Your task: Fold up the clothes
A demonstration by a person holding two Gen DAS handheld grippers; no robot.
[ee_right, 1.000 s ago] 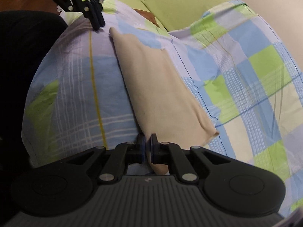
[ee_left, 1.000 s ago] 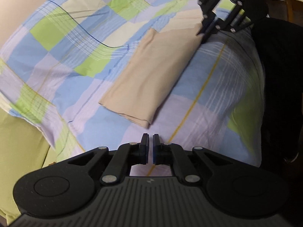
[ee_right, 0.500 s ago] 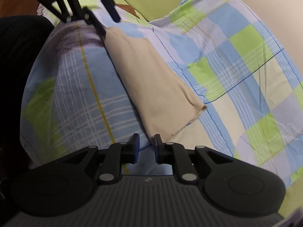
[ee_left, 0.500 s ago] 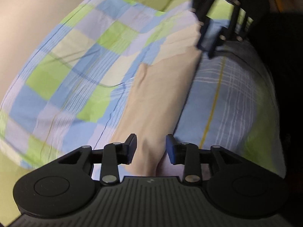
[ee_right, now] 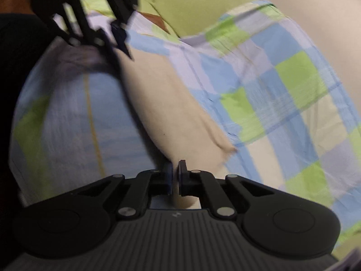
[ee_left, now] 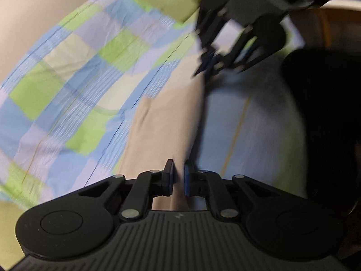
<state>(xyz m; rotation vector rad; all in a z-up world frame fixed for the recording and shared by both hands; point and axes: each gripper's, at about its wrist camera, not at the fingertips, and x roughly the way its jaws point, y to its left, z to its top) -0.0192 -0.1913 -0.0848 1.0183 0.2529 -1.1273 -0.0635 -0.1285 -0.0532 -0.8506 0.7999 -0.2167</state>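
A checked quilt (ee_left: 94,72) is covering the bed, and a long beige cloth (ee_left: 162,122) is lying on it, running from 6 toward 12 o'clock. Each end is being gripped: left gripper (ee_left: 178,177) and right gripper (ee_right: 175,176), jaws clenched on cloth. Probably another fold is being made; the ends would need bringing together.

The left gripper (ee_left: 179,176) is held low and level, its jaws drawn close with a narrow gap in which beige cloth is pinched. The right gripper (ee_right: 175,175) is likewise held low, jaws nearly together and closed on cloth. Each gripper is seen blurred at the far end of the other's view, the two pointed toward one another, well apart.
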